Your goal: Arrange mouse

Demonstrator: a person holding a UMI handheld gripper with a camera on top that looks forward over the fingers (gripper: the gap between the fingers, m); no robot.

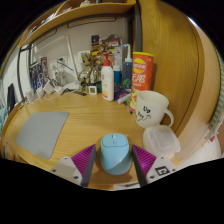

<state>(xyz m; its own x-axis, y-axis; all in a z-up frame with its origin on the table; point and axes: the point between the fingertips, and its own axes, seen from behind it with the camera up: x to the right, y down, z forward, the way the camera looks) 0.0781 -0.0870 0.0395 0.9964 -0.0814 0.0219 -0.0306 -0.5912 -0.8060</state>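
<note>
A light blue mouse (pixel 114 155) sits between my gripper's (pixel 114 150) two fingers, over the wooden table (pixel 95 115). The pink pads (pixel 86 160) press on its left and right sides, so the gripper is shut on it. A grey mouse mat (pixel 42 132) lies flat on the table to the left, ahead of the left finger. I cannot tell whether the mouse rests on the table or is lifted off it.
A white mug with a drawn face (pixel 152 107) stands ahead to the right, with a small clear cup (pixel 160 140) just beside the right finger. A white bottle (pixel 107 80), an orange box (pixel 143 72) and clutter stand at the back under a shelf.
</note>
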